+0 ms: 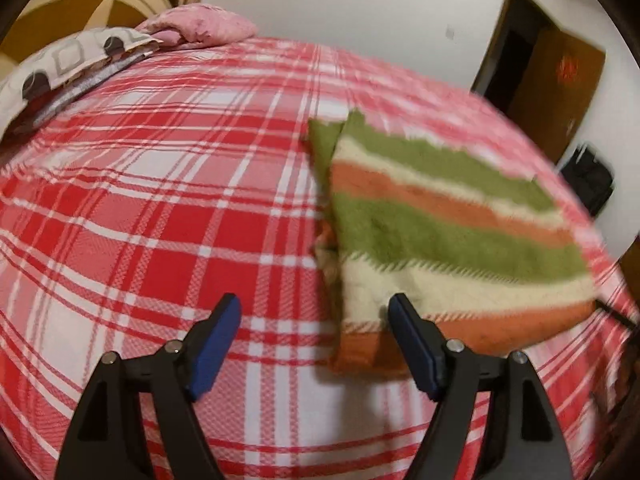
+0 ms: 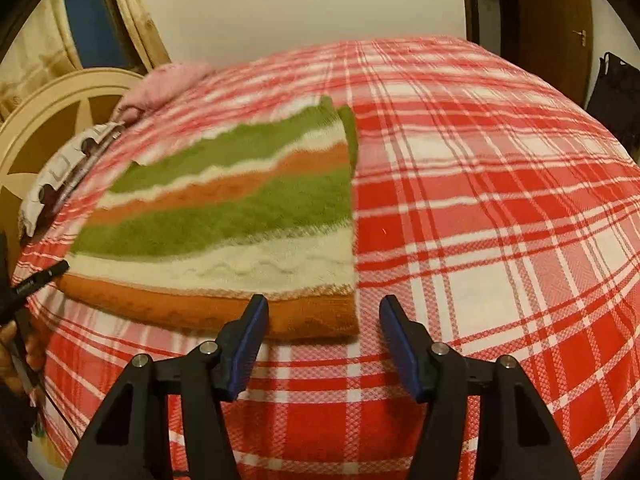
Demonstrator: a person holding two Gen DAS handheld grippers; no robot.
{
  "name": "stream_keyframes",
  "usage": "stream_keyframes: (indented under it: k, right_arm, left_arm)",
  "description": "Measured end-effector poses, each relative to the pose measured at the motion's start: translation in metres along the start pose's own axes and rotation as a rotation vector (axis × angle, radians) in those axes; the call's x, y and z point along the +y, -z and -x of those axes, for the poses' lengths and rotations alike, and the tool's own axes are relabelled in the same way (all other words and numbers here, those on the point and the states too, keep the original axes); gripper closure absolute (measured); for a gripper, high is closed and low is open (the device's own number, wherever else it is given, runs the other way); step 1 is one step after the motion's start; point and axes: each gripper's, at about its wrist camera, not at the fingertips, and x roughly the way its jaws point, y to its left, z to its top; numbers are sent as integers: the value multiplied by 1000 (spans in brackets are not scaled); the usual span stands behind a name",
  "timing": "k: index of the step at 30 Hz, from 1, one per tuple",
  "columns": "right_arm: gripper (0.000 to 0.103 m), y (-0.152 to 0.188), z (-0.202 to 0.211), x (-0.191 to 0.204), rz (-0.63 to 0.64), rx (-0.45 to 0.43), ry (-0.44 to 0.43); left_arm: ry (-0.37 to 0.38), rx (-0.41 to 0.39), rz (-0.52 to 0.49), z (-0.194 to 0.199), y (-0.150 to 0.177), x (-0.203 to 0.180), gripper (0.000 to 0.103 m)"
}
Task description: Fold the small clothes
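Striped knit garment, green/orange/cream bands, lies folded flat on the bed's red-and-white plaid cover; pink cushion and patterned pillow sit at the far edge. Left gripper is above the garment's near orange hem corner, jaws apart, nothing between the pads. Right gripper hovers at the opposite near corner, jaws spread, hem edge between them but not pinched.
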Motion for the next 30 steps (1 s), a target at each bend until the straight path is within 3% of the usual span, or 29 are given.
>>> stream_keyframes:
  k: [5,8,10,12,15,19,23,28,30]
  right_arm:
    - [51,1,-15,-18,-80,42,52]
    - [51,1,-6,-8,-19,47,121]
    - [50,-1,14,7,43,-18,164]
    - [51,-6,30,27,111,-77,128]
    - [51,-10,34,55,191,-120,87]
    - [51,-12,6,68,211,-78,95]
    - [50,0,-25,51,145,45,111]
    - [51,1,-19,65,227,73,185]
    - [51,-4,-8,80,253,44,214]
  left_arm:
    - [-56,39,-19,-11,-4,-4,20]
    - [-38,16,-6,1,-3,2,20]
    - [-37,-30,29,13,-2,14,19]
    - [-59,-45,45,16,-3,25,13]
    - [-66,-4,67,5,0,33,13]
    - [-71,-9,54,6,2,28,13]
    - [-79,-27,46,10,5,26,13]
    - [-91,6,39,5,5,27,13]
    - [-93,7,39,6,6,28,13]
